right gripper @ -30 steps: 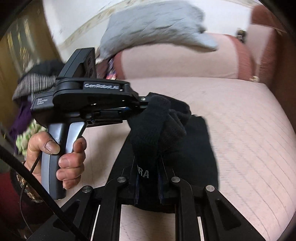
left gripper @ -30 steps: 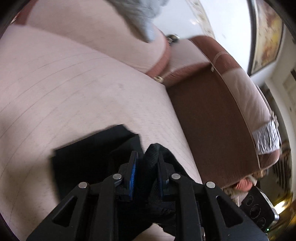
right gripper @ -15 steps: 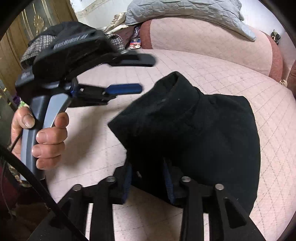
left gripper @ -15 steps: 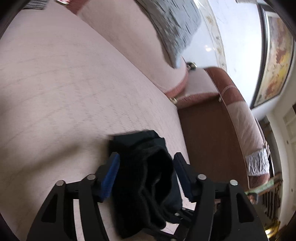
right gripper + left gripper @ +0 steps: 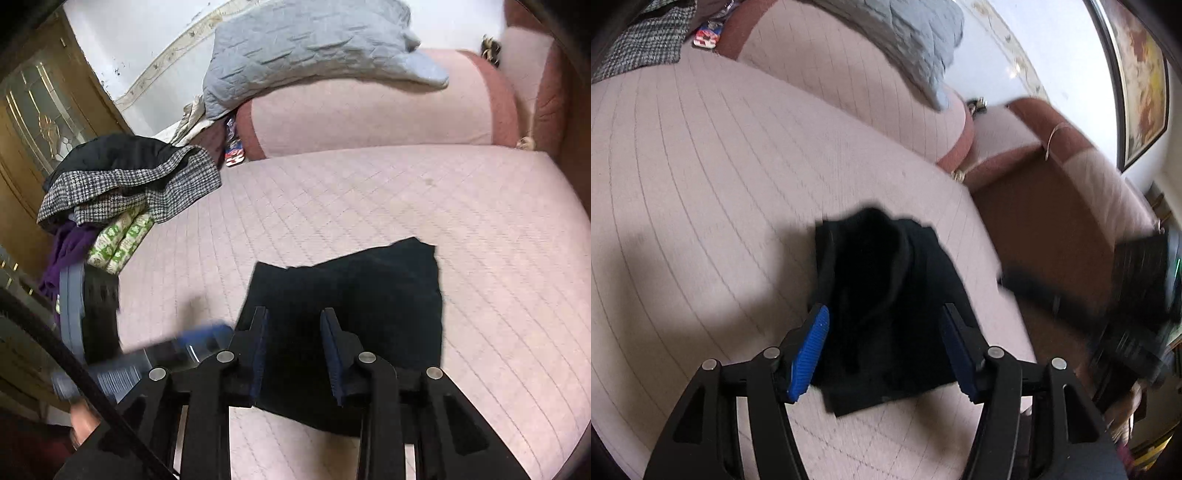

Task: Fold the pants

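The black pants [image 5: 886, 295] lie folded into a compact bundle on the pink quilted sofa seat [image 5: 720, 166]. In the right wrist view they [image 5: 369, 295] look like a flat, roughly square packet. My left gripper [image 5: 884, 332] is open, its blue pads either side of the bundle and above it, holding nothing. My right gripper [image 5: 295, 332] is open over the near edge of the pants, empty. The left gripper shows blurred at the lower left of the right wrist view [image 5: 147, 354].
A grey quilted blanket [image 5: 314, 48] lies on the sofa backrest. A pile of clothes with a houndstooth garment [image 5: 129, 184] sits at the seat's left end. The brown armrest [image 5: 1052, 221] bounds the seat on the right. A wooden door [image 5: 37, 122] stands far left.
Both grippers have let go of the pants and pulled back. The bundle, held up a second ago, now rests flat on the seat. The left gripper has swung down and away.
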The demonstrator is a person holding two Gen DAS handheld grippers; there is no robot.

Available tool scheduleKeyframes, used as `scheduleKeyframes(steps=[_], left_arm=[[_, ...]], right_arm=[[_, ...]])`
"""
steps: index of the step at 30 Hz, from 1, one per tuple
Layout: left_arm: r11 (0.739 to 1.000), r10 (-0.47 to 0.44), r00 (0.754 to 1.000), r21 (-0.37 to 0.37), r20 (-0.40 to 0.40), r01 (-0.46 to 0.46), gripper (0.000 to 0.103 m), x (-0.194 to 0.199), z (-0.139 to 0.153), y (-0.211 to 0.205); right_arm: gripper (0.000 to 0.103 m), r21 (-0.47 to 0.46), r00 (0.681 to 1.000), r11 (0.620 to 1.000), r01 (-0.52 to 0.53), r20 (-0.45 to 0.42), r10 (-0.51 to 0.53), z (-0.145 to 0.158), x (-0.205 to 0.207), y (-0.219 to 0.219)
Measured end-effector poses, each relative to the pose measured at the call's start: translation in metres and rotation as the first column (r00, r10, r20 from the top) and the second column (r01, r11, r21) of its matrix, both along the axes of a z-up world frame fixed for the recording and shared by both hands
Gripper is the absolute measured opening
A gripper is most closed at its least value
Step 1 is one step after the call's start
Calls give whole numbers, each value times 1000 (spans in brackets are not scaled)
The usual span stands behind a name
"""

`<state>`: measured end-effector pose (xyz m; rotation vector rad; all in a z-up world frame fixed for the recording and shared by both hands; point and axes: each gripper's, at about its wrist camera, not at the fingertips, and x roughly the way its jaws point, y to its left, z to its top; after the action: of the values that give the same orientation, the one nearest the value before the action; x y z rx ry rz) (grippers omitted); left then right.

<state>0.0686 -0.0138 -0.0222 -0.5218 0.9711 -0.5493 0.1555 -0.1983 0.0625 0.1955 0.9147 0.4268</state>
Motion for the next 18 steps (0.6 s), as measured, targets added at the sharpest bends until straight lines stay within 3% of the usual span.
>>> scheduleKeyframes(steps=[2,5,6,11,13,18], left_arm=[[999,-6,1000,44,-1,6,60,-6,-7,-6],[994,-12,999,113,31,9,45,-11,-12,-10],[993,-13,999,116,38,9,43,-12,-12,-9],[999,-8,998,46,55,6,43,-15,-15,5],[1000,-7,998,27,55,6,43,-15,-19,10],[1000,-13,999,-9,41,14,43,-15,-28,16]], right_arm=[[32,-23,999,999,-38,-22,37,-1,9,17],[51,-68,996,994,-81,-54,77,-4,13,39],[57,-98,994,991,-92,-61,86,-6,17,50],[56,-318,991,942,-107,-114,74,-28,30,88],[6,-408,988,908,-96,-152,36,-39,37,95],[6,-412,983,906,-100,-182,26,-37,40,104]])
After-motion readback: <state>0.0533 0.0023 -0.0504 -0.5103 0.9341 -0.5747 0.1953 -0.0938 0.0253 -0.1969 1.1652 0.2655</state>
